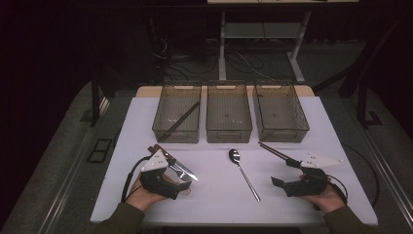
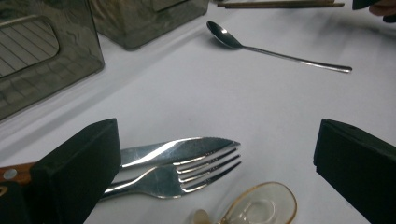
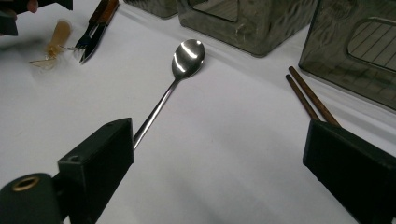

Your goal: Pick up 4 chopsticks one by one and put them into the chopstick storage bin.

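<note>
Fork (image 2: 187, 175) and knife (image 2: 180, 150) are seen lying side by side on the white worktop (image 1: 214, 195), touching, tips pointing the same way, directly between the jaws of the left tool (image 2: 215, 172). The jaws of the left tool are spread wide; nothing is gripped, and the pads are not pressed against either piece. The knife's wooden handle is partly covered by the near-side jaw. Just beside the fork tines, closer to the camera, a small clear spoon with a golden rim (image 2: 261, 205) is noted on the worktop.

In the high view the left tool (image 1: 182, 187) is held low at the near left of the worktop, over the knife and fork, the hand (image 1: 143, 195) behind it.

The right tool (image 3: 219, 172) is held at the near right, jaws likewise wide apart and empty. Ahead of it a metal spoon (image 3: 180, 74) lies on the worktop, bowl pointing towards the bins, its handle running towards one jaw. A pair of dark chopsticks (image 3: 308, 95) is seen beside the other jaw.

Farther out, three smoky transparent bins (image 1: 229, 113) are lined up along the far edge of the worktop. A dark stick-like item (image 1: 182, 119) is seen lying slantwise in the left bin.
</note>
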`<state>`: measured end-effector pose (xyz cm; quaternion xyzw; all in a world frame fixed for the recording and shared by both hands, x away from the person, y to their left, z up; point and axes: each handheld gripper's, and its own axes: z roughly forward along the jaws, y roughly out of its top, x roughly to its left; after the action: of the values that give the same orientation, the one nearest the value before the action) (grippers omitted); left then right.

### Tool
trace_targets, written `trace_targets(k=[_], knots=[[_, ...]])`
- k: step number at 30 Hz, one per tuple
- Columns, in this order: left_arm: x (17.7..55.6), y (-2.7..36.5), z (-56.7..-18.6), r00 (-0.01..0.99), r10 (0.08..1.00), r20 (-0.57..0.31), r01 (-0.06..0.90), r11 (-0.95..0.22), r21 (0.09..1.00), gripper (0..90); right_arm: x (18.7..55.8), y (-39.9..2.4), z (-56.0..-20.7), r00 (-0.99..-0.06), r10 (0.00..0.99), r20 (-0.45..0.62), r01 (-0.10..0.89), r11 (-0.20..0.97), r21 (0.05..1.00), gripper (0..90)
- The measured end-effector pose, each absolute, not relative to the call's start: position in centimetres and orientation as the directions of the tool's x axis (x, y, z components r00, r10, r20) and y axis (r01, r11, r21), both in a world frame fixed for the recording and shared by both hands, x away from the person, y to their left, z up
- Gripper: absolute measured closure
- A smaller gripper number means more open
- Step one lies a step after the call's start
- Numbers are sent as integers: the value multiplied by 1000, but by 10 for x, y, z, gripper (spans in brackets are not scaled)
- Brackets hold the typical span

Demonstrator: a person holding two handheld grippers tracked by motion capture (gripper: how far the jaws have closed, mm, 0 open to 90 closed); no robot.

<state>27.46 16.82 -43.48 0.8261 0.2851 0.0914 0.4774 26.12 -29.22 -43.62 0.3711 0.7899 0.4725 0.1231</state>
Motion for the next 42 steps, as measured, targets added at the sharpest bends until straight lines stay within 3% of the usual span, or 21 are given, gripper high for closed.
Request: trace_targets(k=[32,34,42], knots=[[276,167,-434,828,541,-145,400,-390,829,7,288,-332,-416,-692,715,95,494,374,785,95],[276,167,-434,829,540,-147,400,-389,830,7,290,-336,-415,-695,712,101,499,376,781,140],[275,168,-434,827,546,-134,393,-390,833,5,297,-349,-413,-691,716,101,506,378,775,167]])
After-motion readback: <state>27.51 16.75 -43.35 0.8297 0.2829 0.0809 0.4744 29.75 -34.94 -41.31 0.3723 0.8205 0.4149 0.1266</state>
